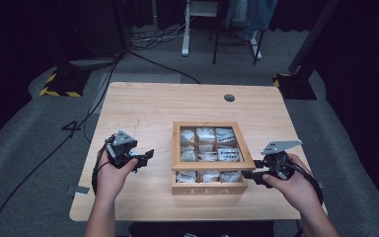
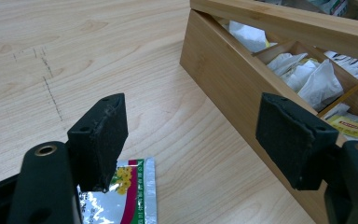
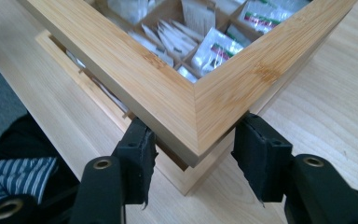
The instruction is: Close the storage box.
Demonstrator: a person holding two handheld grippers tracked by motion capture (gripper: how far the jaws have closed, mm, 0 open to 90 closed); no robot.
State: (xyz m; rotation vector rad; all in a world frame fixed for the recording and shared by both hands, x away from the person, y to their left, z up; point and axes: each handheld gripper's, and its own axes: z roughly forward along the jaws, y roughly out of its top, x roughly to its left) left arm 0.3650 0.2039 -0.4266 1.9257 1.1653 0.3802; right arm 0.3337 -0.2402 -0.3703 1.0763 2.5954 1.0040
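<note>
Pale wood worktop (image 1: 143, 103) carries my tea box (image 1: 209, 189). Its stiff, light lid (image 3: 186, 100) sits corner-first between my right tongs (image 3: 193, 154), barely gripped; left tongs (image 2: 193, 140) gape empty beside the box.

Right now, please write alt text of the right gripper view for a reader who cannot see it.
The right gripper straddles a corner of the wooden tea box's lid, which is lifted slightly above the box base. Packets of tea fill the compartments beneath, and the box sits on a light wooden table.
</note>
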